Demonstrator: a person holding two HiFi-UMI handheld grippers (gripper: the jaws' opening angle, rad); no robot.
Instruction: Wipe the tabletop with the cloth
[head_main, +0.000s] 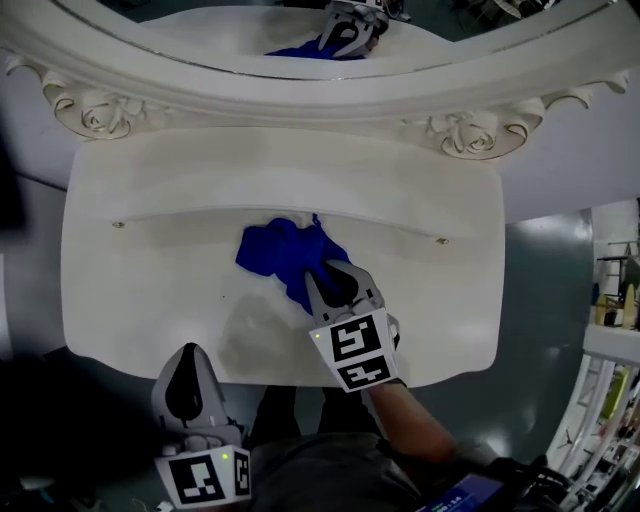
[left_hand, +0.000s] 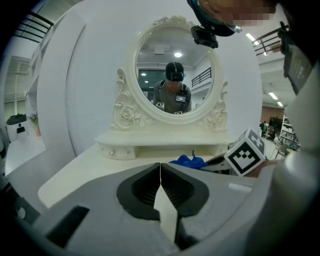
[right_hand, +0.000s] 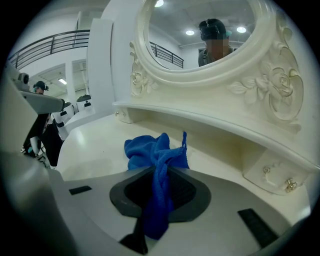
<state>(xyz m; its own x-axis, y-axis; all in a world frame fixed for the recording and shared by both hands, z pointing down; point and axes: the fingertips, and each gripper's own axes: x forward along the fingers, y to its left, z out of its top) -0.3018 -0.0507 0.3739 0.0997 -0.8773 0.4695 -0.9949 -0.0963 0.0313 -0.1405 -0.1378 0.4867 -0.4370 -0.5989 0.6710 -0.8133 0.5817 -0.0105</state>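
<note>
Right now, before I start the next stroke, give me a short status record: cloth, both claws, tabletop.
Cloth: crumpled blue fabric cloth, bunched near the middle of the tabletop, in front of the raised back ledge.
Right claw: shut on the cloth, with a fold pinched between the pads.
Left claw: shut, empty, held by the front edge, apart from the cloth.
Tabletop: glossy white tabletop; the cloth lies on it.
Behind: oval mirror in a carved white frame.

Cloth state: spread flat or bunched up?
Bunched. The blue cloth sits crumpled on the tabletop, one twisted fold pinched in the right gripper.
</note>
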